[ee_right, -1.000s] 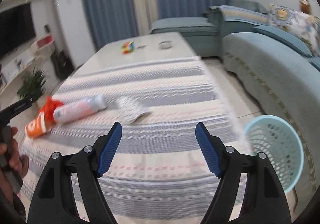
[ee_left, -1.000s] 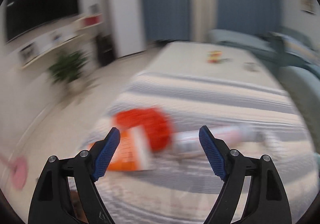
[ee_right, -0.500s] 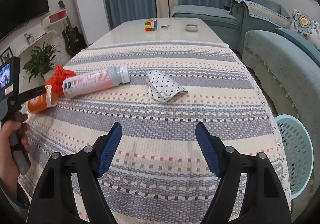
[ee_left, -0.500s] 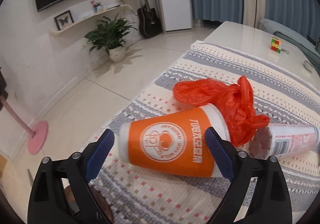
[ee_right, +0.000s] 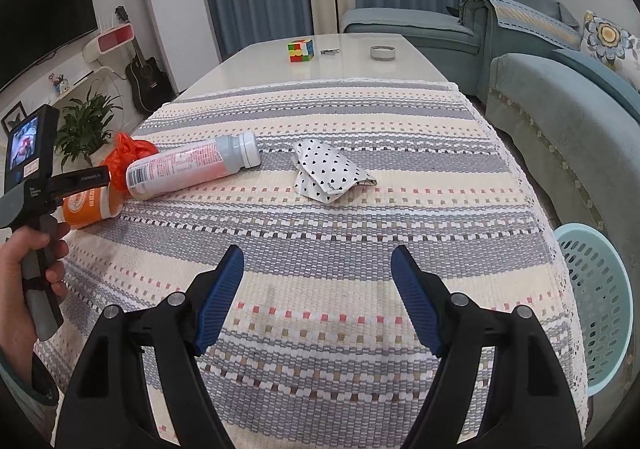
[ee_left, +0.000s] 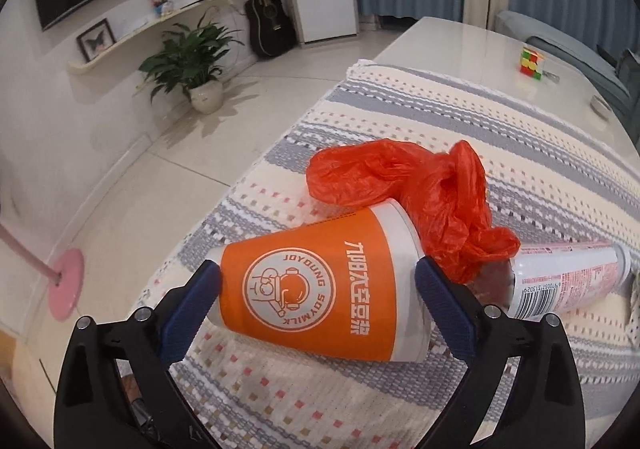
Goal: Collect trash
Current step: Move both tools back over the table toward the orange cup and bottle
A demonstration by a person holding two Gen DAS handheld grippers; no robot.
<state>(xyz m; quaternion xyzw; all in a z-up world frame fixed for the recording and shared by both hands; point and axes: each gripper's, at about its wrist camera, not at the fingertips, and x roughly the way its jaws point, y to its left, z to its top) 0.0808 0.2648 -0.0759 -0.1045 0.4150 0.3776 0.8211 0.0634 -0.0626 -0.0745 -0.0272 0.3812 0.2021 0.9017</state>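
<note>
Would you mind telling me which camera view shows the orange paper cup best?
The left wrist view: the orange paper cup lies on its side, large and sharp, logo readable, between the opening fingers of the left gripper. In the right wrist view the cup is small, at the left edge, partly hidden behind that gripper.

Even indoor light, sharp focus (fisheye bends and darkens the edges).
</note>
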